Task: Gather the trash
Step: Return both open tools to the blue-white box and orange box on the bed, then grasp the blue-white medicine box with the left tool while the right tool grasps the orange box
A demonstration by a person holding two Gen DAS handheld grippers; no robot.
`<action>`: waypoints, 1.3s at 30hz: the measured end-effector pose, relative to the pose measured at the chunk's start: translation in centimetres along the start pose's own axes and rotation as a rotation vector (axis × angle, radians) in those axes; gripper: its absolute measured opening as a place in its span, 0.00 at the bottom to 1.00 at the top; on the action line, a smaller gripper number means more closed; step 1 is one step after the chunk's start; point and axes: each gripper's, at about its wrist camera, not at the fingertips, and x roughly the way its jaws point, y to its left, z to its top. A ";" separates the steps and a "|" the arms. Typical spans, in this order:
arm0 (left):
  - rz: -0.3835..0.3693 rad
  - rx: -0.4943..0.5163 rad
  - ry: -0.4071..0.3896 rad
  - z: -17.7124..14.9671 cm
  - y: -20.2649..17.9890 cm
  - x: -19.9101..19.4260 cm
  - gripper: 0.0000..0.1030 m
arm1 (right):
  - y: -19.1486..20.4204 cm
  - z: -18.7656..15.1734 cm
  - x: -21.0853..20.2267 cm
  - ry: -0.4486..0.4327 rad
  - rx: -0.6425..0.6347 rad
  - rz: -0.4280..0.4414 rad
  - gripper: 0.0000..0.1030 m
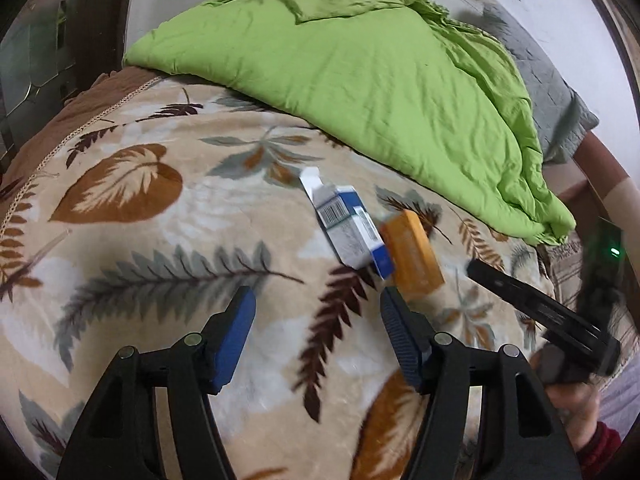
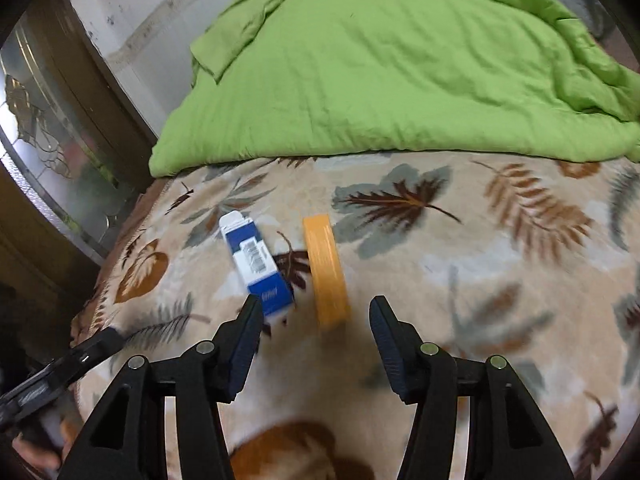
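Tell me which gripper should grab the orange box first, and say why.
Right, probably. In its own view the right gripper stands open with the orange box lying almost straight ahead between its fingers. The left gripper is open too, but the box sits off beyond its right finger, beside the blue carton.

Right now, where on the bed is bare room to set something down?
Free: the leaf-patterned beige blanket left of the blue-and-white carton, and in the right wrist view, right of the flat orange box. Crowded: the two boxes lie close together, and the rumpled green duvet covers the far side.
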 end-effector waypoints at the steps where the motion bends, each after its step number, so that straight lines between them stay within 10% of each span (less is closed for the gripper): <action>1: 0.000 -0.001 -0.001 0.2 0.1 0.2 0.63 | 0.3 0.4 1.1 0.013 -0.011 -0.001 0.58; 5: -0.003 0.000 0.007 1.7 -0.3 1.7 0.65 | 0.5 1.1 5.0 0.067 -0.028 -0.028 0.54; 7: -0.005 0.006 0.013 2.4 -1.2 2.9 0.65 | 0.1 0.8 5.6 0.087 -0.022 -0.017 0.25; 11: -0.011 0.000 0.047 3.8 -3.0 5.9 0.68 | -0.8 -0.4 3.0 0.037 -0.008 0.020 0.06; 19: 0.182 -0.027 0.112 5.5 -6.5 13.4 0.78 | -3.8 -4.0 -3.5 -0.061 0.037 0.023 0.06; 24: 0.370 0.094 0.136 5.6 -7.2 16.9 0.78 | -5.5 -4.2 -4.1 -0.059 0.090 0.051 0.11; 27: 0.391 0.137 0.145 5.1 -6.4 17.5 0.48 | -6.0 -3.7 -3.8 -0.066 0.093 0.060 0.60; 30: 0.382 0.187 0.118 4.4 -5.4 17.0 0.32 | -5.9 -2.6 -2.7 -0.067 0.060 0.045 0.61; 39: 0.241 0.218 0.054 3.5 -3.3 13.1 0.32 | -3.8 0.5 4.7 0.054 -0.038 -0.055 0.62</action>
